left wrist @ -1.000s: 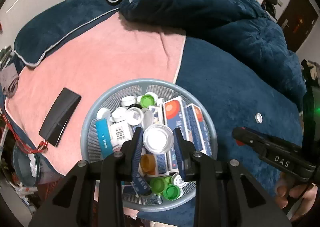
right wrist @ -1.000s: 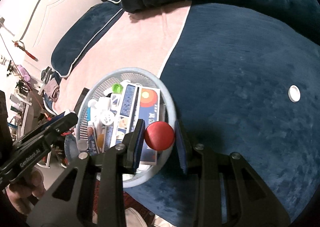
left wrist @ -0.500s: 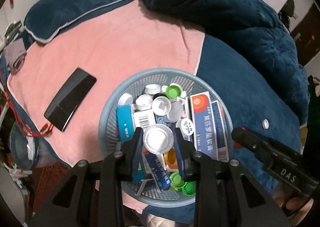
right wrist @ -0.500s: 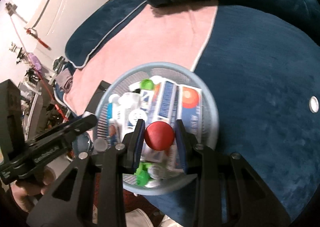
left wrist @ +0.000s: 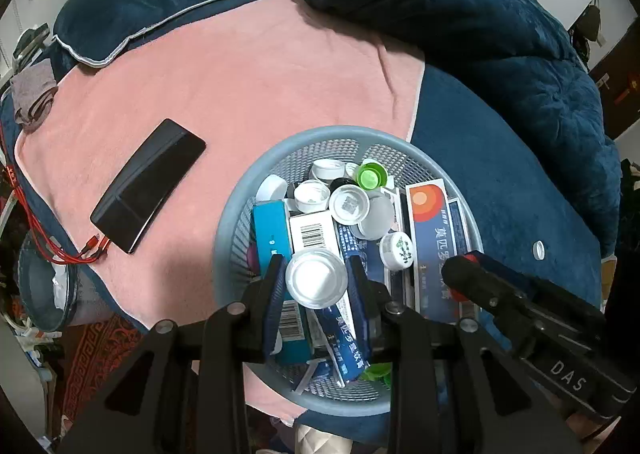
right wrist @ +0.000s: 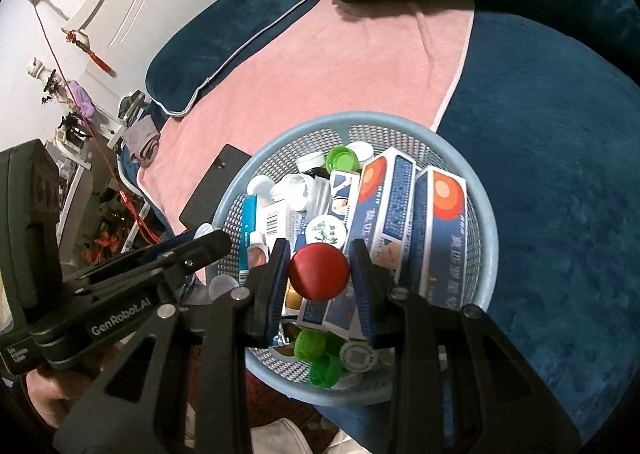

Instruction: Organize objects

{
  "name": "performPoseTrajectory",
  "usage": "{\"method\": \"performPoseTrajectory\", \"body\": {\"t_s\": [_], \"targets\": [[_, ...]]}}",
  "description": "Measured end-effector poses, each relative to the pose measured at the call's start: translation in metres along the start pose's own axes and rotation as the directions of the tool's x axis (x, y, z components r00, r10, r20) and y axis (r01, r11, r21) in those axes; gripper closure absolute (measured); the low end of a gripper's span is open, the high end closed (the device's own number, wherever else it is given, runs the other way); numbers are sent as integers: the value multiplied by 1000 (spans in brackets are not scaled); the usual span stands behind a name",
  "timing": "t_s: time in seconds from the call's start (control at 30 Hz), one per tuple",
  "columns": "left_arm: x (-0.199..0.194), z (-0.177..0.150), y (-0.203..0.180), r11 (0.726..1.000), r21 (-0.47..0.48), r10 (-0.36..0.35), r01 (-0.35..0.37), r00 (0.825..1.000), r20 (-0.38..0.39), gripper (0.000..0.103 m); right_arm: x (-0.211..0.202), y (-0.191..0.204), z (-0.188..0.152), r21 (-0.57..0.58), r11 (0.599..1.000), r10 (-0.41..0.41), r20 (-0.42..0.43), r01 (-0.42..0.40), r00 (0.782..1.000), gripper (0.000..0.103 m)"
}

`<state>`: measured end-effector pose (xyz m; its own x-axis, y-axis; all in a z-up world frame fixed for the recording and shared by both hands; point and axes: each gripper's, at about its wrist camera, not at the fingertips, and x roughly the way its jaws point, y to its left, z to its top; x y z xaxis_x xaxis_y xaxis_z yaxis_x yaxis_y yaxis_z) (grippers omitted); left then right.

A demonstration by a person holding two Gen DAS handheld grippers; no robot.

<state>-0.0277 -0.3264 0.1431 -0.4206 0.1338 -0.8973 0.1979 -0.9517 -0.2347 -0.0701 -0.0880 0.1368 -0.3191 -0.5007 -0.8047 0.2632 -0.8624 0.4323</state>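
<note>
Bedding fills both views: a dark blue blanket (left wrist: 500, 157) beside a pink towel (left wrist: 248, 85), and on their seam sits the round blue basket (left wrist: 236, 213), packed with medicine boxes (left wrist: 430, 230) and loose caps. We judge we are at the drop-off step of tidying: both tools hang over the basket with their loads. Our left gripper (left wrist: 316, 282) pinches a white cap (left wrist: 317, 278) above the basket's near side; our right gripper (right wrist: 319, 272) pinches a red cap (right wrist: 319, 271) over the boxes at the near rim. Next we need to spread each pair of jaws so the caps fall inside, clear of the rim and of each other's fingers, which stand close together. One small white cap (left wrist: 539, 250) lies alone on the blue blanket, well apart from the basket, left to collect. Compared with a second ago, the right gripper has moved from outside the rim to over the contents, and the left has shifted toward the basket's left part.
</note>
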Motion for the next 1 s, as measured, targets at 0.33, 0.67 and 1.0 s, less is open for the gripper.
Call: {"method": "performPoseTrajectory", "body": {"t_s": [0.33, 0.67, 1.0], "targets": [[6, 3, 5, 1000, -6, -2, 2, 1000, -8, 72, 9, 6, 1, -8, 1000, 0, -1, 0, 1000, 71], [4, 4, 9, 999, -4, 48, -48, 999, 17, 22, 6, 11, 3, -46, 997, -68, 24, 69, 997, 50], [2, 4, 21, 995, -30, 96, -95, 995, 21, 1, -1, -1, 3, -32, 994, -99, 47, 101, 994, 11]]}}
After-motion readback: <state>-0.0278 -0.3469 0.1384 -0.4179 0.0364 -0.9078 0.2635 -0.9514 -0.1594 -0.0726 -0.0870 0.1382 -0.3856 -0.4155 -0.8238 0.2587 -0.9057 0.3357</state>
